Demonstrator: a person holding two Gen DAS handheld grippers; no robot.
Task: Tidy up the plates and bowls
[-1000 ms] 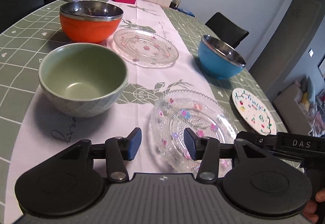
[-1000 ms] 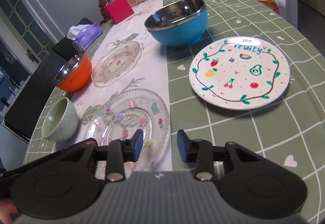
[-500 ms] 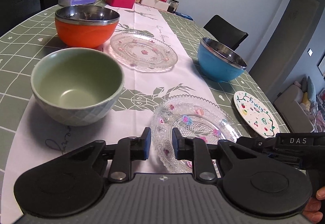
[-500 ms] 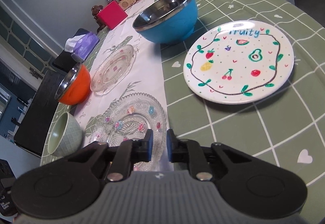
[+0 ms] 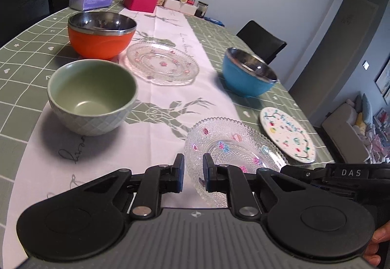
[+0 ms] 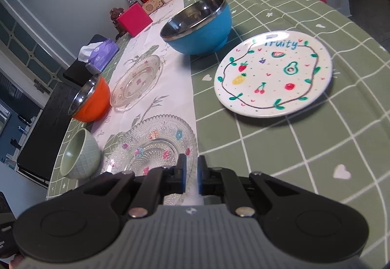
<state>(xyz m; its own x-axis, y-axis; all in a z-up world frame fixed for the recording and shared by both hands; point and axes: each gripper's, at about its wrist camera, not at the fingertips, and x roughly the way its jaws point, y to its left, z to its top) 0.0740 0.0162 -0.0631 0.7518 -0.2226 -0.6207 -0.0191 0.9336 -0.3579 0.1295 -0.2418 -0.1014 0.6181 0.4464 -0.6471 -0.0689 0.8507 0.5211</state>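
Both tools nearly closed, a narrow gap between pads, gripping nothing. Left tool point(image 5: 192, 172) sits over the near rim of the near glass plate point(image 5: 234, 147); I can't tell if a pad touches the rim. Right tool point(image 6: 191, 177) is at the same plate's point(image 6: 156, 144) right edge, above the runner.

Layout, left view: green bowl point(image 5: 91, 95) at 10 o'clock, orange bowl point(image 5: 101, 33) behind it, far glass plate point(image 5: 162, 64) at 12, blue bowl point(image 5: 248, 76) at 1, fruit plate point(image 5: 287, 134) at 2–3. All separate on the worktop point(image 5: 29, 54), nothing stacked yet.

My read: the step is picking up the near glass plate to stack it with the other plates.

How I'd do it:
- Open wider first; this gap looks too tight for the beaded rim.
- Come in low, one pad under the rim, one on top, and pinch the edge.
- Glass is slick and rigid: grip firmly, lift level, no dragging on the runner.
- Set it down centred on the far glass plate; same shape, so it should nest.
- Bowls after: the steel ones together.
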